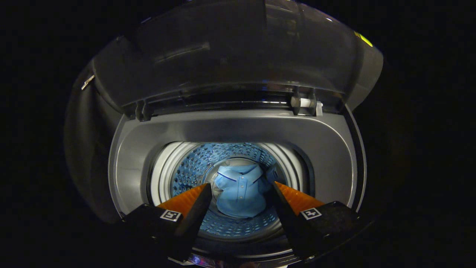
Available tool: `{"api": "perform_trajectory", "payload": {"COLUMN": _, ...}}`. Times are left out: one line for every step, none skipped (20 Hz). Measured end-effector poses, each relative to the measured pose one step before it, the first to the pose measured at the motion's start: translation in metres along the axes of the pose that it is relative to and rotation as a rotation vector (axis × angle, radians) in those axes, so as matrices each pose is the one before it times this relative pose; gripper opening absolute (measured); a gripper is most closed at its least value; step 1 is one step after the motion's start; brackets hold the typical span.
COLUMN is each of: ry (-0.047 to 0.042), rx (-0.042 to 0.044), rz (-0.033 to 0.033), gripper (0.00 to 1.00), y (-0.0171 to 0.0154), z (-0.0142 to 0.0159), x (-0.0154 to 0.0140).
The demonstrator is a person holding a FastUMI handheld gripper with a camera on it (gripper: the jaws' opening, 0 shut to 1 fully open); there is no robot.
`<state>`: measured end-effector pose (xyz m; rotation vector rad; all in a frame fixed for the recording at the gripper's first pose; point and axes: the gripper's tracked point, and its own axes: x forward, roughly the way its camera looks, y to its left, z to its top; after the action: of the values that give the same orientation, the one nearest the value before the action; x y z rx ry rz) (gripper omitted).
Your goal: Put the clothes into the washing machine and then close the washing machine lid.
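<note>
Over washer (238, 126) | shirt (240, 191) down in drum (193, 167) | gripper (240, 186) fingers apart, empty | loading looks done | next: reach raised lid (230, 56), close it

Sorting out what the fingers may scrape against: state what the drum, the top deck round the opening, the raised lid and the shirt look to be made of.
Drum: perforated metal by its rows of holes and sheen, probably steel.
Top deck: smooth grey moulded plastic, soft satin glare.
Raised lid: dark and glossy, tinted glass or plastic; cannot tell which.
Shirt: matte blue woven or knit cloth, collar and buttons showing.
The gripper hangs open above it.
</note>
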<state>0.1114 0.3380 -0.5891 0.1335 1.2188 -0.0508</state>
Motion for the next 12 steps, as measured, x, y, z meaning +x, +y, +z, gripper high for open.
{"api": "perform_trajectory", "payload": {"ry": -0.00662, "rx": -0.00238, "rz": 0.00332, "gripper": 1.00, "y": 0.00068, "z": 0.00073, "x": -0.00567}}
{"api": "perform_trajectory", "payload": {"ry": -0.01241, "rx": -0.00232, "rz": 0.00886, "gripper": 1.00, "y": 0.00174, "z": 0.00412, "x": -0.00695}}
{"api": "perform_trajectory", "payload": {"ry": -0.01447, "rx": -0.00374, "rz": 0.00678, "gripper": 1.00, "y": 0.00176, "z": 0.00374, "x": -0.00863}}
{"api": "perform_trajectory", "payload": {"ry": -0.01527, "rx": -0.00112, "rz": 0.00477, "gripper": 1.00, "y": 0.00038, "z": 0.00639, "x": -0.00766}}
{"api": "perform_trajectory", "payload": {"ry": -0.01587, "rx": 0.00381, "rz": 0.00785, "gripper": 1.00, "y": 0.00147, "z": 0.00597, "x": -0.00923}}
{"api": "perform_trajectory", "payload": {"ry": -0.01813, "rx": 0.01371, "rz": 0.01422, "gripper": 1.00, "y": 0.00297, "z": 0.00764, "x": -0.00955}}
{"api": "perform_trajectory", "payload": {"ry": -0.02322, "rx": 0.00766, "rz": 0.00909, "gripper": 1.00, "y": 0.00228, "z": 0.00897, "x": -0.01132}}
{"api": "perform_trajectory", "payload": {"ry": -0.02752, "rx": -0.00067, "rz": 0.00625, "gripper": 1.00, "y": 0.00140, "z": 0.01186, "x": -0.01162}}
{"api": "perform_trajectory", "payload": {"ry": -0.02952, "rx": -0.00172, "rz": 0.00882, "gripper": 1.00, "y": 0.00373, "z": 0.01075, "x": -0.01279}}
{"api": "perform_trajectory", "payload": {"ry": -0.02792, "rx": -0.00259, "rz": 0.00989, "gripper": 1.00, "y": 0.00338, "z": 0.01302, "x": -0.01113}}
{"api": "perform_trajectory", "payload": {"ry": -0.02939, "rx": -0.00188, "rz": 0.00730, "gripper": 1.00, "y": 0.00256, "z": 0.01367, "x": -0.01175}}
{"api": "perform_trajectory", "payload": {"ry": -0.03195, "rx": -0.00222, "rz": 0.00802, "gripper": 1.00, "y": 0.00192, "z": 0.01600, "x": -0.00905}}
